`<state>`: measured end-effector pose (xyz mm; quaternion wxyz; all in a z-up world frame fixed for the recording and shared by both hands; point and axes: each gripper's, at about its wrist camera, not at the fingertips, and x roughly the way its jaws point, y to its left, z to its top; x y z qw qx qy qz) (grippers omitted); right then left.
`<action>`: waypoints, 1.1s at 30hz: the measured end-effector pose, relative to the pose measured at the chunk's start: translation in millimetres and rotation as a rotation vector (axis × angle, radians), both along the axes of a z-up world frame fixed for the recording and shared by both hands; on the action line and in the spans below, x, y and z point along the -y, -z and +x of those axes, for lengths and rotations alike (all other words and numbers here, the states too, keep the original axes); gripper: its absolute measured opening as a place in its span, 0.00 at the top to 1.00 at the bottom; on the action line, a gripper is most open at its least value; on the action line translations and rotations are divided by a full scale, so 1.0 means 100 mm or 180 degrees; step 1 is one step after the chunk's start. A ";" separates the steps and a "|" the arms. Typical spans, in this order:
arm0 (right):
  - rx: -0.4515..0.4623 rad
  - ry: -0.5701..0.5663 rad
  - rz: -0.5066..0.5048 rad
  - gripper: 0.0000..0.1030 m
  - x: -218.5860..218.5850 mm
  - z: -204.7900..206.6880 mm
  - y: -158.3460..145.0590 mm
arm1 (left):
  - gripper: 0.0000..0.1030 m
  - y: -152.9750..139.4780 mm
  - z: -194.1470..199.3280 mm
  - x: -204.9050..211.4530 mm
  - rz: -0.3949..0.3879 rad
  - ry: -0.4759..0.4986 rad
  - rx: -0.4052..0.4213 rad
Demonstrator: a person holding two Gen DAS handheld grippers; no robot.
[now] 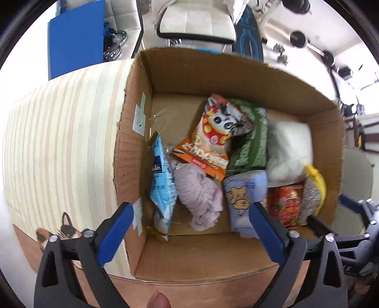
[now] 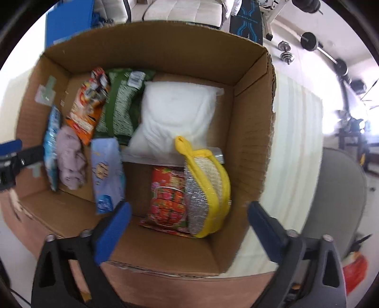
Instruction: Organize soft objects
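Hovered over the near edge of the cardboard box (image 1: pixel 189 59) with the left gripper (image 1: pixel 191 208) and the right gripper (image 2: pixel 189 208), both pairs of jaws wide apart and clamped on nothing. Found the soft things already inside the box, itself set on the striped desk (image 1: pixel 59 130) toward its right edge. Noted along the box's left wall a blue packet (image 1: pixel 163 180) on edge, then a crumpled lilac cloth (image 1: pixel 199 192) touching it. Saw an orange cat-print pouch (image 1: pixel 210 142) lying partly over the cloth and over a green packet (image 1: pixel 251 137), and a pale blue pack (image 1: pixel 244 196) near the front. Counted in the right half a white cushion-like bag (image 2: pixel 177 113) at the back, a red packet (image 2: pixel 168 196) in front, and a yellow-edged scrubber (image 2: pixel 208 187) leaning between them by the right wall. Judged the sorting nearly finished, or a tidy-up pending. Best done by lowering straight down past the cardboard rim, pinching a limp piece at its bulk and not by a loose corner. Worth watching: the tall box walls crowding the jaws, the pouch overlapping its neighbours, the scrubber ready to topple. Beyond the desk, well apart: a white chair (image 1: pixel 196 21), dumbbells (image 2: pixel 286 53) and a blue board (image 1: pixel 75 40). Could not tell what the blurred red shape (image 2: pixel 355 272) off the desk's right edge was.
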<state>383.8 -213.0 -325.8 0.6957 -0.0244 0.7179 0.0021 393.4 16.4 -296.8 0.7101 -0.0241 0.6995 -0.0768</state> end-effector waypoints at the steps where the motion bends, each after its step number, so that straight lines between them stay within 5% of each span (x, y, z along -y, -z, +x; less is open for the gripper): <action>1: 0.0025 0.0039 0.0073 0.00 0.01 -0.01 -0.01 | 0.02 -0.04 -0.03 0.00 -0.0032 -0.0031 0.0033; 8: 0.0301 0.0247 0.0290 0.00 0.05 -0.31 -0.14 | 0.02 -0.19 -0.31 -0.02 -0.0047 -0.0196 0.0288; 22: 0.0510 0.0325 0.0223 0.00 0.03 -0.55 -0.23 | 0.02 -0.44 -0.54 0.10 0.0206 -0.0144 0.0537; 33: 0.1041 0.0414 0.0210 0.00 0.16 -1.03 -1.15 | 0.02 -1.43 -1.16 0.21 0.0152 -0.0137 0.1101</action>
